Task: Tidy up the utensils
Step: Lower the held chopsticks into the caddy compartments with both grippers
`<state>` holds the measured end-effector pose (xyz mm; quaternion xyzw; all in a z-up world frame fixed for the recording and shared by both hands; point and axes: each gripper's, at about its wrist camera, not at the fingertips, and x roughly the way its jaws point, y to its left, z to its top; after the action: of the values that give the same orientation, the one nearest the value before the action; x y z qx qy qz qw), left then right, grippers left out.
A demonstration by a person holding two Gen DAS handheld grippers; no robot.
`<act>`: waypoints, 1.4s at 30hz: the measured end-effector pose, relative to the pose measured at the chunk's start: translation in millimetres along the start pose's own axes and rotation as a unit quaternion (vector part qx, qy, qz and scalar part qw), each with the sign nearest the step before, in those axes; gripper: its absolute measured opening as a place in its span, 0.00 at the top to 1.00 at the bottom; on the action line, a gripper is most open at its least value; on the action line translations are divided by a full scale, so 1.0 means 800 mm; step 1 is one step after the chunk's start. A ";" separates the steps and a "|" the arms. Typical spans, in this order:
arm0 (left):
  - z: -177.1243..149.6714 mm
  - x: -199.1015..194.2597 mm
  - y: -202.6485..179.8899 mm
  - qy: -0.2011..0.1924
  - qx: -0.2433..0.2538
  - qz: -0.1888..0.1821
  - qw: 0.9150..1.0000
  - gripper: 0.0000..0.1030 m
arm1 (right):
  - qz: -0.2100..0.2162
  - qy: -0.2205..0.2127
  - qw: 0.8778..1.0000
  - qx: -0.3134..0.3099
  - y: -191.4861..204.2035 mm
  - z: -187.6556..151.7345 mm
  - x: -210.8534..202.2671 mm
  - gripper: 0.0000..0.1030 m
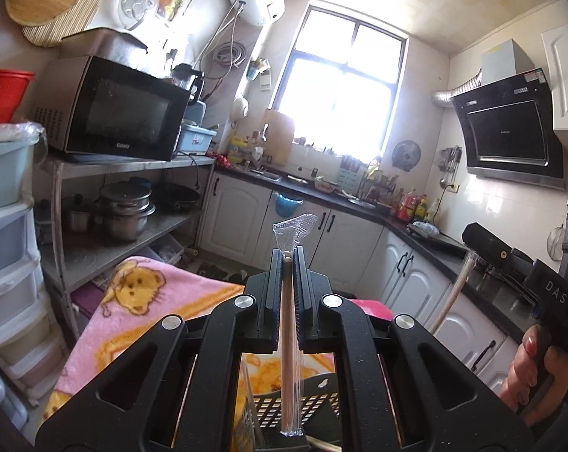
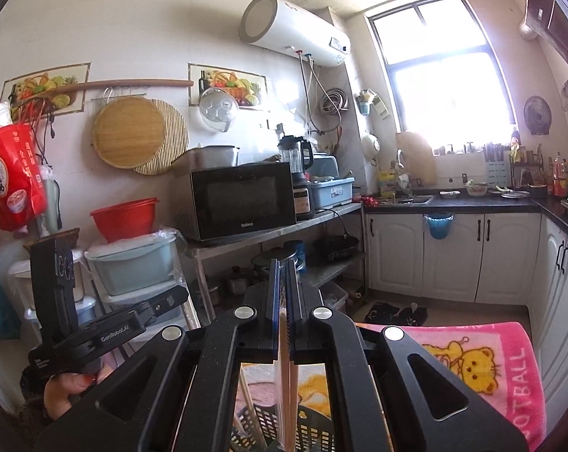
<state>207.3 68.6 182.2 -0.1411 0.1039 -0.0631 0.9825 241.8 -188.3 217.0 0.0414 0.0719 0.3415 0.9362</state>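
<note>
Your left gripper point(image 1: 287, 254) is clamped tight on a pair of wooden chopsticks in a clear plastic sleeve point(image 1: 288, 331), which runs up the lower centre of the left wrist view between the jaws; the crumpled end of the wrapper pokes out past the fingertips, just above centre. Your right gripper point(image 2: 282, 263) is likewise closed on a thin wooden stick in clear wrap point(image 2: 285, 376), seen edge-on down the lower middle of the right wrist view. Below both grips, at the bottom centre of each frame, sits a dark slotted utensil basket point(image 1: 314, 406) with more wooden sticks leaning in it at its left side. The basket rests on a pink bear-print blanket point(image 1: 140, 301), which spreads across the lower left of the left view and the lower right of the right view. In the left view your right hand point(image 1: 532, 369) wraps the other tool's handle at the lower right edge; in the right view your left hand point(image 2: 67, 388) shows at the lower left. A microwave point(image 2: 242, 199) stands on a metal shelf left of centre in both views.
</note>
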 end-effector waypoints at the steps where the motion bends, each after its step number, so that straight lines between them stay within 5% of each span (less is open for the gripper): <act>1: -0.003 0.002 0.001 0.001 0.001 0.001 1.000 0.97 | 0.000 0.002 1.000 0.001 -0.001 -0.004 0.003 0.97; 42: -0.085 0.036 0.003 0.028 0.014 0.009 0.999 0.97 | -0.011 0.072 0.997 0.028 -0.007 -0.114 0.032 0.97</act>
<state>220.5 48.4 112.1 -0.1245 0.1316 -0.0602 0.9816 249.8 -173.2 123.6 0.0421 0.1486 0.3315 0.9307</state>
